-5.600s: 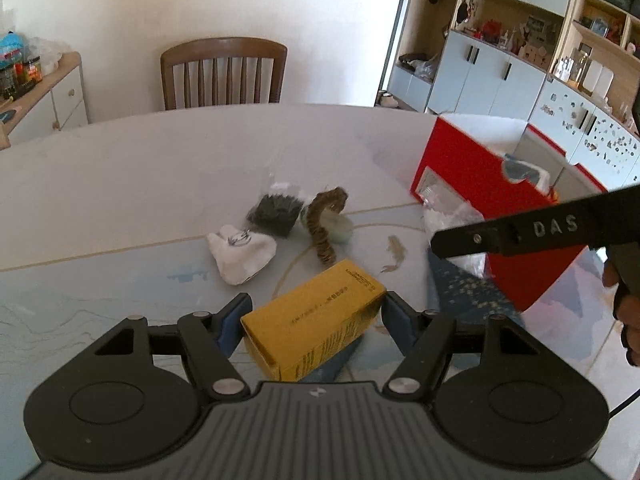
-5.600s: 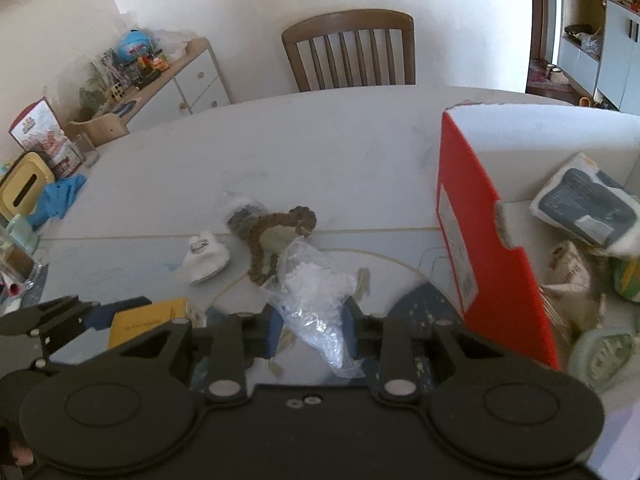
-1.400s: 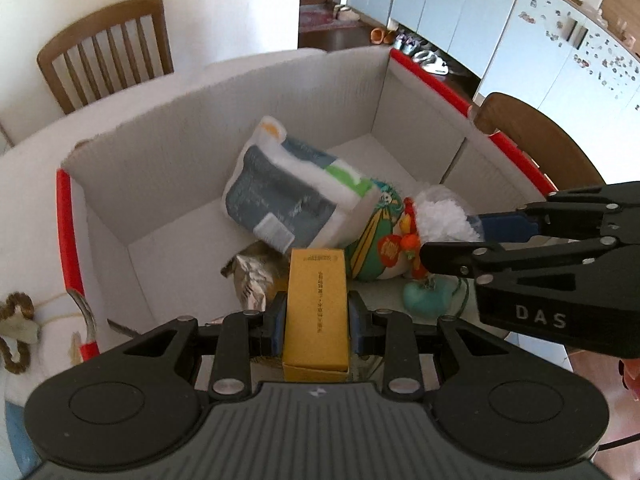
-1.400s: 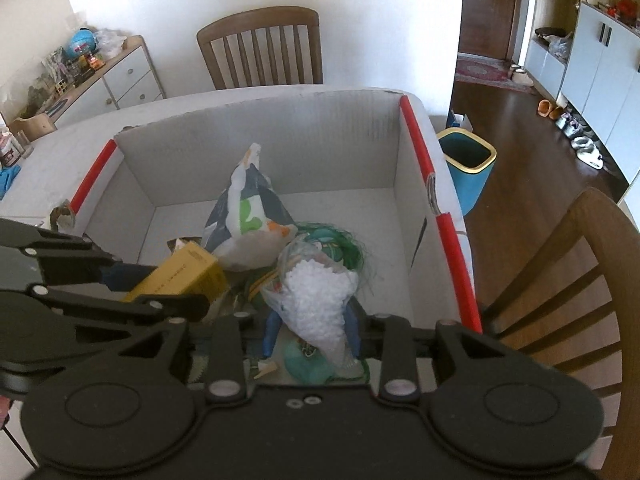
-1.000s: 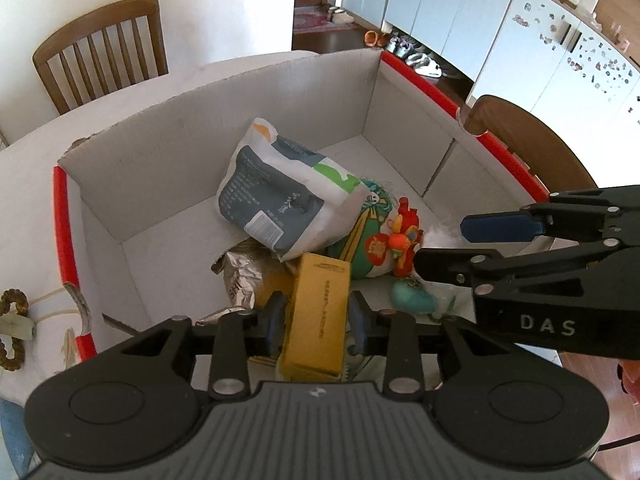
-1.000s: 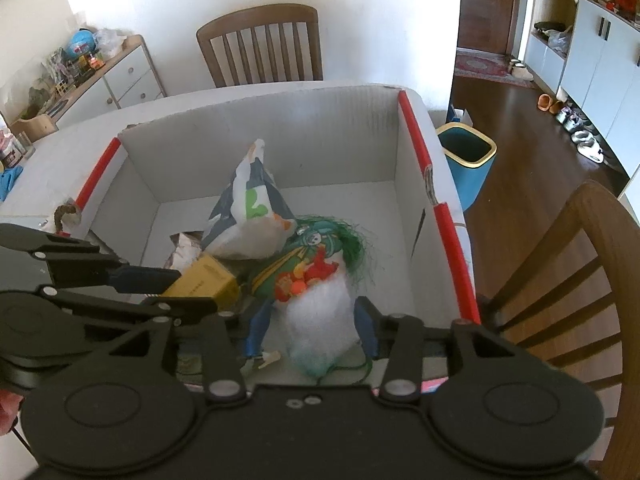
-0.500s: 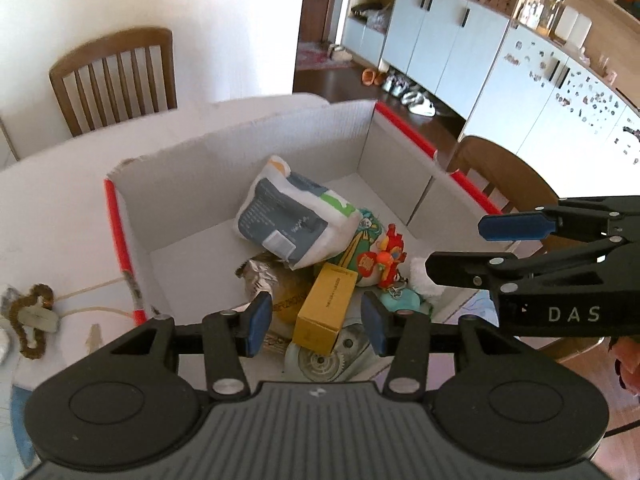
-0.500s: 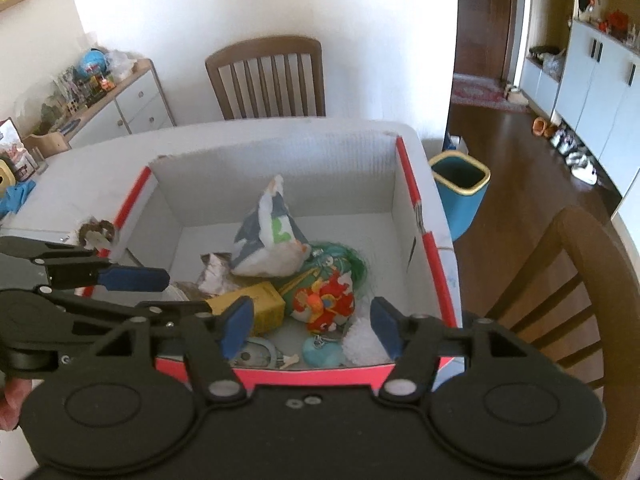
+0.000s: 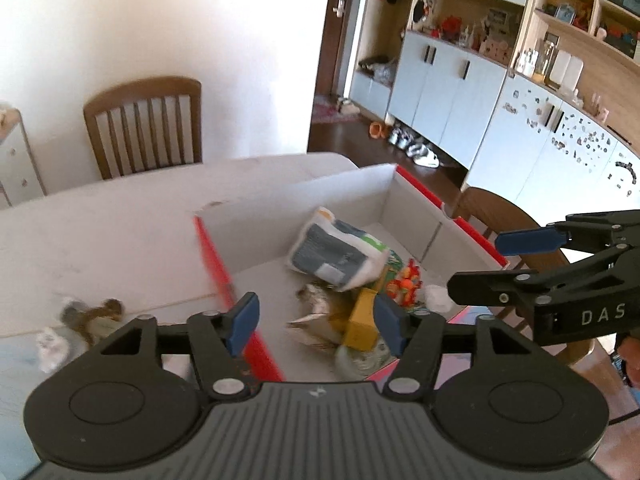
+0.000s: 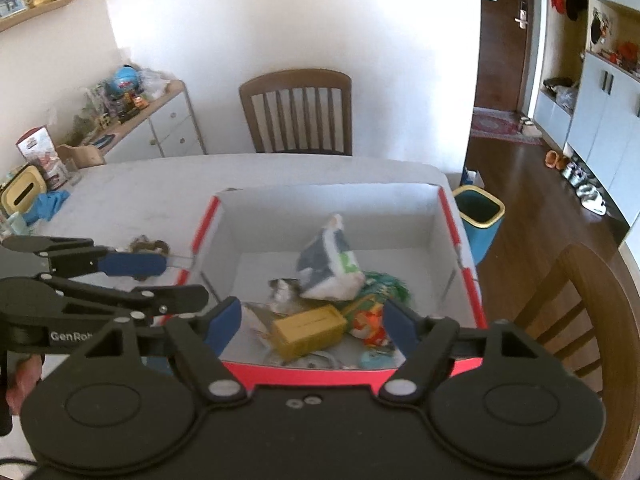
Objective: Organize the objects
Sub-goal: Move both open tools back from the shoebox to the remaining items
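The box (image 10: 436, 232), red outside and white inside, sits on the worktop (image 10: 160, 192) with its top open. Inside, a yellow carton (image 10: 308, 330) lies tilted near the front wall, its lower end hidden behind the red rim in the right wrist view. Behind it leans a white and grey-blue packet (image 10: 328, 268), resting on a green bag (image 10: 384, 284). A red and orange toy (image 10: 370, 326) lies just right of the carton, a crumpled silver wrapper (image 10: 284, 290) just behind it, and a teal thing (image 10: 376, 358) shows at the front edge, mostly cut off by the rim. A white bag (image 9: 436, 298) lies by the toy in the left wrist view; from the right wrist it is hidden behind that claw's own finger.

The left claw (image 9: 314, 320) hangs above the box's front left corner, released and empty, its jaws having just been opening; the carton shows between the blue fingers (image 9: 242, 318) but lies well below in the box, untouched. The right claw (image 10: 312, 324) hovers over the front wall, likewise released with nothing between the pads, its jaws having just been opening too.

Out on the worktop left of the box, a brown cord (image 9: 94, 314) and a white lump (image 9: 50, 344) lie near each other; both are blurred and partly hidden behind the left claw's body, so their shape is hard to make out
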